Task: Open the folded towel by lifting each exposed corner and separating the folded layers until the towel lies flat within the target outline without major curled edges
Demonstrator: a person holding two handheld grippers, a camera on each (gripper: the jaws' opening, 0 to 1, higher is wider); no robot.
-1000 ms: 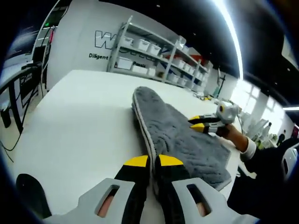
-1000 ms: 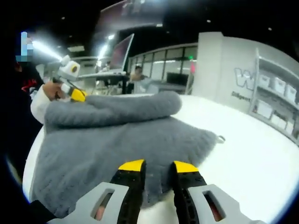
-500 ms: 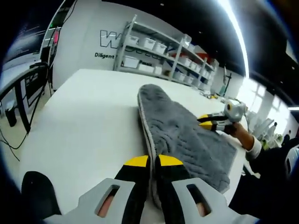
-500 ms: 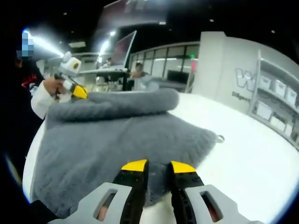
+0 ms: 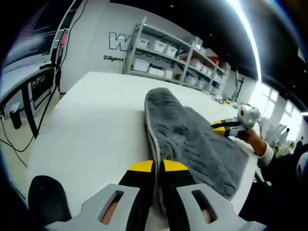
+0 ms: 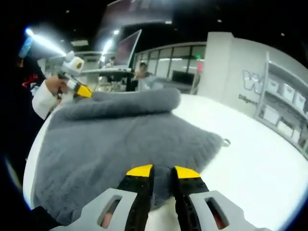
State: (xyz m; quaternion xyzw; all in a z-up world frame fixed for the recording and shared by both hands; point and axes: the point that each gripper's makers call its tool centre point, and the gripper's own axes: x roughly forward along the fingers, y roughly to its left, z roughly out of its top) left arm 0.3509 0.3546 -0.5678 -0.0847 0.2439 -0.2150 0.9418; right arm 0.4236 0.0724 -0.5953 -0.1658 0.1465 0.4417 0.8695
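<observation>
Changes: the right gripper's jaws, apart a second ago, have narrowed onto the towel's near edge; in the right gripper view the raised fold has come further over the flat layer. Left gripper view, left to right: dark desk frame [image 5: 24, 103] beside the table; white table [image 5: 91, 125]; grey towel [image 5: 192, 139], running away from the camera, its pale-bordered edge raised as a ridge; left gripper [image 5: 158, 167], yellow-tipped jaws nearly together with that edge clamped between them; shelving [image 5: 168, 60] with white bins along the far wall; right gripper [image 5: 219, 126], held in a hand [image 5: 248, 136] at the towel's far side, jaws close together on the towel there. Right gripper view, left to right: hand [image 6: 48, 86] with white cuff holding the left gripper [image 6: 84, 91] at the end of the rolled fold; towel [image 6: 115, 139] lying spread on the table [image 6: 260, 178], thick fold across its far side, small loop at its right corner; right gripper [image 6: 162, 171], jaws drawn narrow, pinching the towel's near edge; shelving [image 6: 284, 101] at right. No target outline can be made out on the table.
</observation>
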